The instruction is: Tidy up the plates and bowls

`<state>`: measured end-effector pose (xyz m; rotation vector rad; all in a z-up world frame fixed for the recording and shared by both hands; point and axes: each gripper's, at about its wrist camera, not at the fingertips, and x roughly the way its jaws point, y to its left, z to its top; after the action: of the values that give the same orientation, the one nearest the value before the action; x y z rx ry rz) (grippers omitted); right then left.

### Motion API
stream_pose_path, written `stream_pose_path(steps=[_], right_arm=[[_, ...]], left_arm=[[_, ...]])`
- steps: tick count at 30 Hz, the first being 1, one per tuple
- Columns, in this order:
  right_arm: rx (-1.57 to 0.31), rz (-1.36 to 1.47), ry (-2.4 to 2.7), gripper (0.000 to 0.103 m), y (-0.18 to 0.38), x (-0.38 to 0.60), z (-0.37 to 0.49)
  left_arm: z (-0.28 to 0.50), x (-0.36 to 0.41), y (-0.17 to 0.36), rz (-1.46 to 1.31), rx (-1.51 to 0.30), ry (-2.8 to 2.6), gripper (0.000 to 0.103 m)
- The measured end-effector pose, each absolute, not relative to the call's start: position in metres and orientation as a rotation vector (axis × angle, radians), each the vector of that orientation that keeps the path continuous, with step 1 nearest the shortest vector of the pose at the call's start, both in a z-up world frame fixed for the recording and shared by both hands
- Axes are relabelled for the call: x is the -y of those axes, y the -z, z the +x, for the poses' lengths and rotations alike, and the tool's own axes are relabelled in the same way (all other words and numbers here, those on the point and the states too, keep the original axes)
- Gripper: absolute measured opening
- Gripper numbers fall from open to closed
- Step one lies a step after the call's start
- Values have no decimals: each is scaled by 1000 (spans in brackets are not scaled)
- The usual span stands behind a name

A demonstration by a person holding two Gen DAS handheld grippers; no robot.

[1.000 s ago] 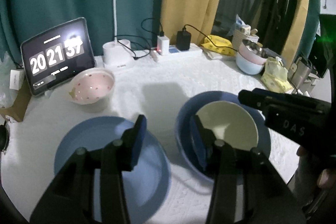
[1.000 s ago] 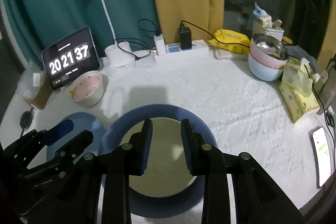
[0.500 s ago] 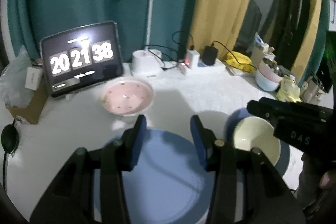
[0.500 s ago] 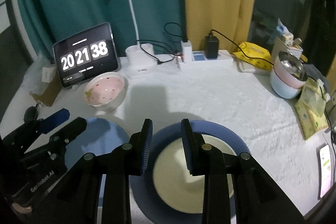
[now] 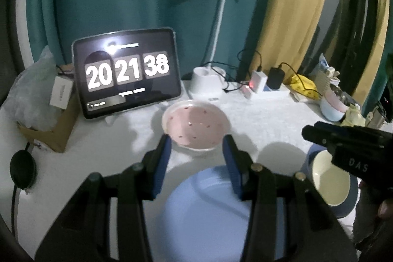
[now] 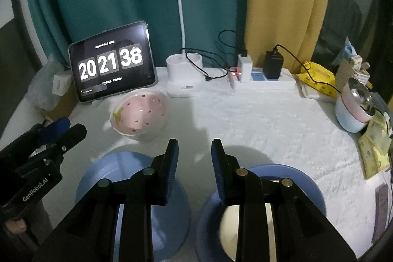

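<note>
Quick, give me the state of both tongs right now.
Left tongs: open, holding nothing, above the pink bowl and blue plate.
Right tongs: open, holding nothing.

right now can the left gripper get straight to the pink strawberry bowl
Probably yes. The left gripper is open, holds nothing, and points at the pink bowl just beyond its fingertips. Only bare tablecloth lies between; the light blue plate sits below the fingers, and the right gripper is off to the side.
</note>
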<state>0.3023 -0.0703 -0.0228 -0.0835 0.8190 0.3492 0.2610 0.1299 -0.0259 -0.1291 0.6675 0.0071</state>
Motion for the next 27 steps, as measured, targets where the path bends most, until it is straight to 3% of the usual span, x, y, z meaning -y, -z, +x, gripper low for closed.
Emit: stream_pose_path(steps=[27], right_arm=[[-965,-40,-376,30,73,-13,376]], left_arm=[[350,-178,93,-180,-862,66,45]])
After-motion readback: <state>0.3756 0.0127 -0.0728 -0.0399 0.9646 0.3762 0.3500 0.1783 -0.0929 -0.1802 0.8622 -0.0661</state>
